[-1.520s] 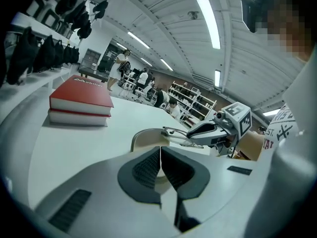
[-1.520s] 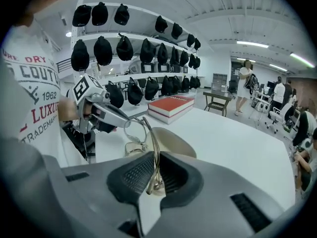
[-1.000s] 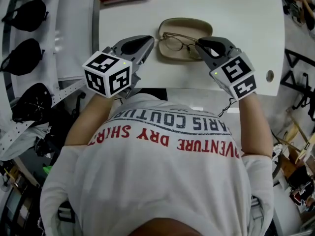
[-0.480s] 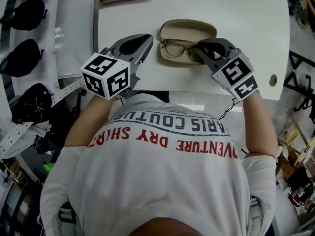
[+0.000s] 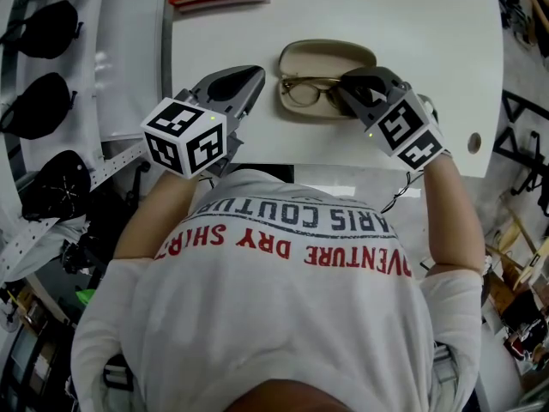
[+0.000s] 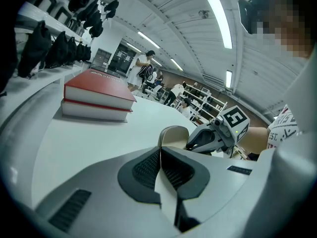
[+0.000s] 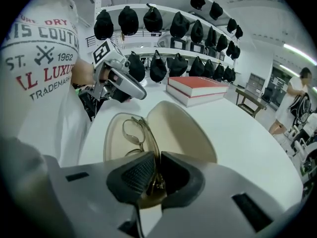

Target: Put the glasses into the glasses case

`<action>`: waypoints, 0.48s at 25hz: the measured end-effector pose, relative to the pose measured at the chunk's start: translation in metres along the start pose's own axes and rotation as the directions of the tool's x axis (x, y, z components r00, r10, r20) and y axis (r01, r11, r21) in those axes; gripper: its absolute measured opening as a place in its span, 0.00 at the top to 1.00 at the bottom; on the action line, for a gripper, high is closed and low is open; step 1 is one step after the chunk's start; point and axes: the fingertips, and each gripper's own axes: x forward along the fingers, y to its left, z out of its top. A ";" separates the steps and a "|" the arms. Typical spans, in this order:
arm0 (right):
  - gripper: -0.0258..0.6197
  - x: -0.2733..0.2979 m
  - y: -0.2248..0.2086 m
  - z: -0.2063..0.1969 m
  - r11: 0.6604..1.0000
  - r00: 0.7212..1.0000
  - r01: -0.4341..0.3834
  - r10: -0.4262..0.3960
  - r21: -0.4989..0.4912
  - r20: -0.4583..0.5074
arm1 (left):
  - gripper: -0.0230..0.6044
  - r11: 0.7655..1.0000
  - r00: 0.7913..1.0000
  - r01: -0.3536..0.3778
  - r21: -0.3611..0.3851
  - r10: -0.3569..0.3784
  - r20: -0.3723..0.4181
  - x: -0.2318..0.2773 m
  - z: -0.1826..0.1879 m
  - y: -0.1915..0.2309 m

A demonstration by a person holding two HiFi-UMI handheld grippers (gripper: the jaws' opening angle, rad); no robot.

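your right tool point(image 7: 153, 175): jaws narrow, pinched on right end of glasses point(image 7: 134, 131), near hinge. glasses sit inside lower half of open glasses case point(image 7: 185, 125), lid up on far side, case on table point(image 5: 429, 24). long axes of glasses and case both run left-right across you, lined up. free lens end points toward your left tool point(image 6: 161, 166). left tool: jaws together, empty, just beside case's left end, not touching. right hand nearer; likely next: ease grip open, lift out without dragging frame.
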 end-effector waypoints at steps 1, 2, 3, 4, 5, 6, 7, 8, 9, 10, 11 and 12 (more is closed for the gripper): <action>0.89 0.000 0.000 -0.001 1.000 1.000 -0.002 0.002 -0.001 -0.004 | 0.92 1.000 1.000 0.001 0.001 -0.001 0.001 0.000 0.000 -0.001; 0.89 -0.001 0.001 -0.001 1.000 1.000 -0.003 0.003 -0.001 -0.008 | 0.92 1.000 1.000 0.002 0.001 -0.002 0.002 0.000 0.001 -0.001; 0.89 -0.001 0.001 -0.001 1.000 1.000 -0.002 0.002 0.000 -0.010 | 0.92 1.000 1.000 0.003 0.002 -0.003 0.003 -0.001 0.001 -0.002; 0.88 -0.002 0.000 -0.001 1.000 1.000 0.003 -0.003 0.003 -0.009 | 0.92 1.000 1.000 0.005 0.003 -0.005 0.004 -0.002 0.001 -0.002; 0.86 -0.002 0.000 -0.001 1.000 1.000 0.009 -0.009 0.009 -0.006 | 0.92 1.000 1.000 0.007 0.005 -0.007 0.006 -0.003 0.001 -0.003; 0.85 -0.003 0.000 0.000 1.000 1.000 0.015 -0.015 0.019 -0.001 | 0.92 1.000 1.000 0.010 0.006 -0.010 0.006 -0.004 0.001 -0.003; 0.81 -0.005 0.000 0.001 0.999 1.000 0.017 -0.018 0.034 0.006 | 0.92 1.000 1.000 0.013 0.006 -0.013 0.004 -0.005 0.000 -0.004; 0.76 -0.007 0.001 0.002 0.998 1.000 0.017 -0.018 0.054 0.014 | 0.92 1.000 1.000 0.017 0.007 -0.017 0.000 -0.006 -0.001 -0.005; 0.72 -0.010 0.002 0.004 0.997 1.000 0.016 -0.017 0.077 0.024 | 0.92 1.000 1.000 0.022 0.007 -0.022 -0.003 -0.007 -0.002 -0.006; 0.69 -0.014 0.003 0.006 0.995 0.999 0.016 -0.020 0.100 0.038 | 0.92 1.000 1.000 0.028 0.007 -0.028 -0.004 -0.008 -0.003 -0.007; 0.68 -0.020 0.003 0.009 0.992 0.998 0.022 -0.030 0.122 0.056 | 0.92 0.999 0.999 0.034 0.008 -0.034 -0.003 -0.011 -0.003 -0.009; 0.68 -0.025 0.003 0.013 0.989 0.996 0.034 -0.046 0.146 0.080 | 0.92 0.999 0.999 0.039 0.008 -0.039 0.000 -0.014 -0.003 -0.011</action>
